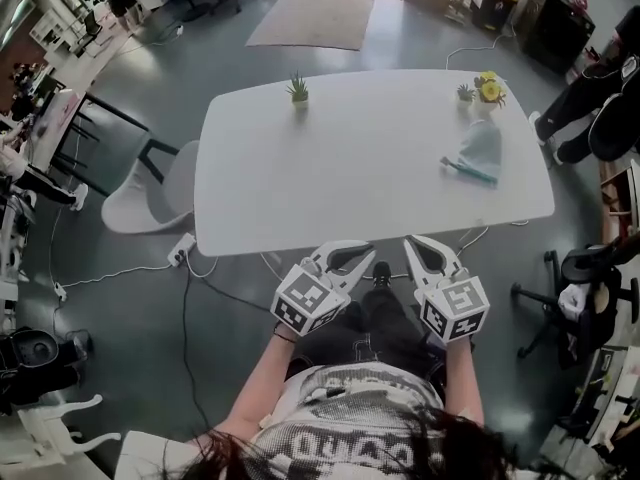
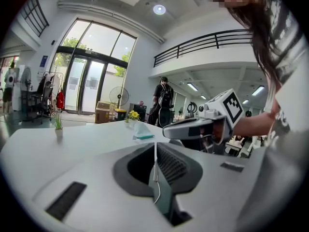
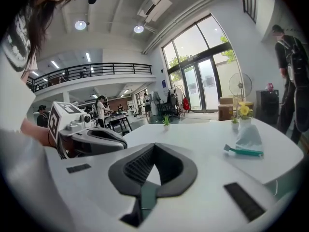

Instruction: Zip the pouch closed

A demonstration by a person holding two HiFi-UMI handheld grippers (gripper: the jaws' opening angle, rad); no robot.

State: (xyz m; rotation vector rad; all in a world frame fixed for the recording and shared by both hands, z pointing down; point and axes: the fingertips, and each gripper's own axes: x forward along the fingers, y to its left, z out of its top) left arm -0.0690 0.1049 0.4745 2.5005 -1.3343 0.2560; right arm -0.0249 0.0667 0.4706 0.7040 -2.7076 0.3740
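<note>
The pale, translucent pouch (image 1: 480, 145) with a teal zipper edge (image 1: 468, 171) lies on the white table (image 1: 340, 168) at its far right side. Both grippers hover side by side at the table's near edge, well short of the pouch. The left gripper (image 1: 368, 252) is shut with nothing between its jaws, which meet in the left gripper view (image 2: 155, 148). The right gripper (image 1: 412, 246) is also shut and empty (image 3: 153, 148). The pouch (image 2: 142, 129) shows far ahead in the left gripper view, and to the right (image 3: 250, 137) in the right gripper view.
A small green plant (image 1: 298, 89) stands at the table's far edge, with a yellow flower pot (image 1: 488, 89) near the far right corner behind the pouch. A white chair (image 1: 150, 193) sits left of the table. A person (image 1: 600, 88) stands at the right.
</note>
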